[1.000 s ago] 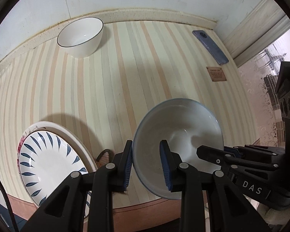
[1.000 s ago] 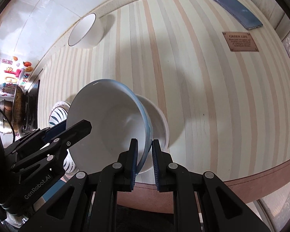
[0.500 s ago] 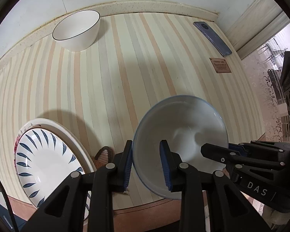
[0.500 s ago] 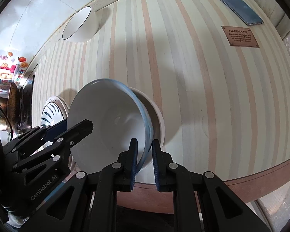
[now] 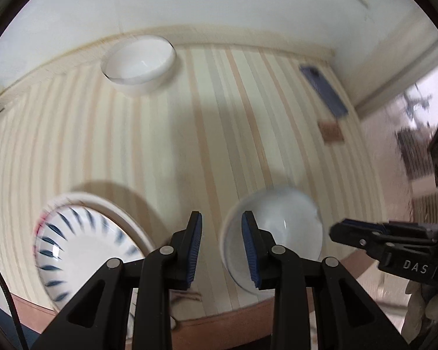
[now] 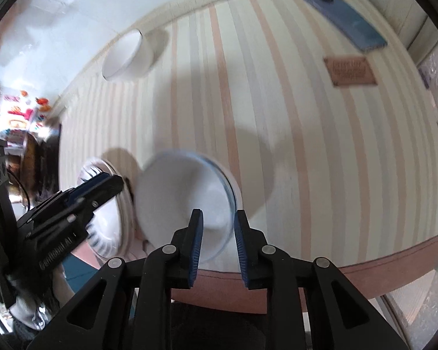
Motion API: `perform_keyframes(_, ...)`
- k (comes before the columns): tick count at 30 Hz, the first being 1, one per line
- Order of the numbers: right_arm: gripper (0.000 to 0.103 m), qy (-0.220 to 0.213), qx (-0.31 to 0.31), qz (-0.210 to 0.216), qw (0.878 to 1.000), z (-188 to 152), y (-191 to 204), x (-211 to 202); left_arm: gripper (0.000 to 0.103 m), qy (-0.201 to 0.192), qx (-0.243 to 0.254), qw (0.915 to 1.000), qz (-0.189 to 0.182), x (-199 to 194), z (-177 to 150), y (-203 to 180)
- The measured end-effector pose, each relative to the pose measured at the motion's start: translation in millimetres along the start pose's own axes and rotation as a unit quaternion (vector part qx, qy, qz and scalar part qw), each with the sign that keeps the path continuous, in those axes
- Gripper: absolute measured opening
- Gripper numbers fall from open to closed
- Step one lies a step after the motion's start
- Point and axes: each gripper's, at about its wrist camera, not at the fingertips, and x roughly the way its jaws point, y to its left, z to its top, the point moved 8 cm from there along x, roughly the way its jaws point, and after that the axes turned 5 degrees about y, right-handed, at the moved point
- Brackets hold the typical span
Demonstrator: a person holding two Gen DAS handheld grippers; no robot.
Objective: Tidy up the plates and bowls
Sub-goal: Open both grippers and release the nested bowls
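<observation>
A white bowl with a pale blue rim (image 5: 283, 224) (image 6: 175, 198) sits near the table's front edge, blurred by motion. My left gripper (image 5: 222, 218) is open, its right finger overlapping the bowl's left rim and bare table showing in the gap. My right gripper (image 6: 217, 215) is open too, its fingers standing either side of the bowl's near right rim. A blue-leaf patterned plate (image 5: 81, 242) (image 6: 108, 233) lies to the left of the bowl. Another white bowl with a dark rim (image 5: 140, 64) (image 6: 122, 55) stands at the far left by the wall.
The striped table (image 5: 189, 145) ends in a brown front edge (image 6: 365, 262). A blue phone (image 5: 324, 93) (image 6: 344, 20) and a brown label (image 5: 331, 132) (image 6: 350, 71) lie at the far right. A white wall runs along the back.
Both grippers have opened off the blue-rimmed bowl, which went down from tilted in the air to the table. Both cameras have pulled back slightly.
</observation>
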Motion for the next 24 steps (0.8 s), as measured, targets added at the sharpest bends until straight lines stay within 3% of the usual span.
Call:
perform_keyframes(2,0.045,-0.01,-0.003,0.01,1.0,12,7,-12,0.026,-0.026,-0.02,0.9995,0.003,-18,22,16)
perform_keyframes(4,0.051,-0.018,-0.013,0.027,0.999,32,20,-21,0.028,-0.043,-0.039,0.9982,0.013,-28,44,36)
perform_keyframes(10,0.051,-0.041,-0.037,0.056,0.997,122,68,-13,0.028,-0.062,-0.112,0.991,0.037,-22,116,112)
perform_keyframes(15,0.051,-0.045,-0.053,0.056,0.996,203,106,31,0.028,-0.052,-0.144,0.9871,0.046,16,164,159)
perform_keyframes(21,0.051,-0.01,-0.059,0.055,0.997,261,130,95,0.027,0.003,-0.151,0.9883,0.019,75,179,176)
perform_keyframes(24,0.041,0.007,-0.06,0.052,0.997,271,133,119,0.026,0.023,-0.143,0.9893,0.012,96,177,175)
